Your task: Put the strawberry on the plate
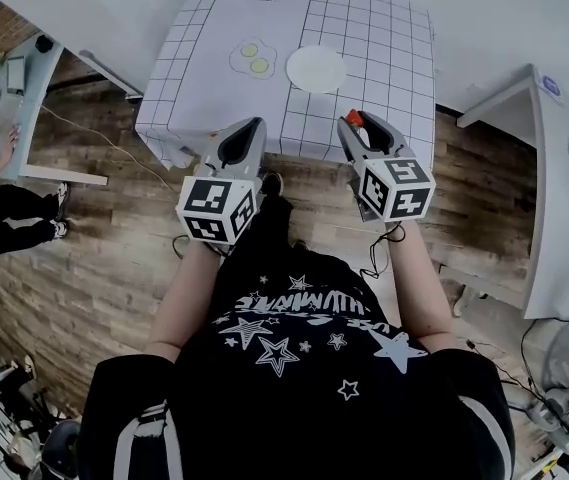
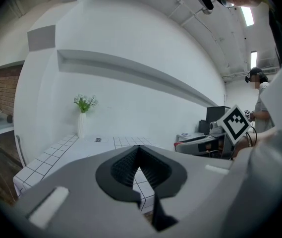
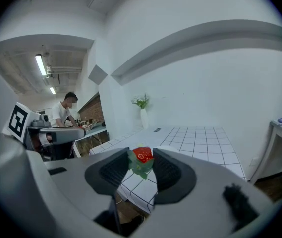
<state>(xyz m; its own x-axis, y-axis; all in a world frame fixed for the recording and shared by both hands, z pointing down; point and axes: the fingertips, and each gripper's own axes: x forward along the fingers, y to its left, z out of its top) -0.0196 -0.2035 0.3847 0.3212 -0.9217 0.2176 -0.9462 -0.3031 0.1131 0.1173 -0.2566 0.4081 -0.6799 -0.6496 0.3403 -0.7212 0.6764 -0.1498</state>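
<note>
**Strawberry held in the right gripper, well short of the plate**

Head view: a worktop [image 1: 384,28] draped in a white cloth with a thin dark grid stands on a wood-plank floor [image 1: 94,258]. On it lie a round, flat white plate [image 1: 316,69] and, just beside it, two fried eggs [image 1: 253,58]. The grey left gripper [image 1: 252,126] and right gripper [image 1: 356,128] hover by the near edge, and the strawberry [image 1: 354,119] shows red at the right tips, apart from the plate. Left gripper view: the ribbed black jaws meet at their tips with nothing between them; a slim white vase [image 2: 82,124] of green sprigs stands at the far corner before a smooth white wall, with a brick wall [image 2: 2,90] at the left. Right gripper view: the ribbed jaws clamp the glossy, leafy-capped strawberry above the cloth.
</note>
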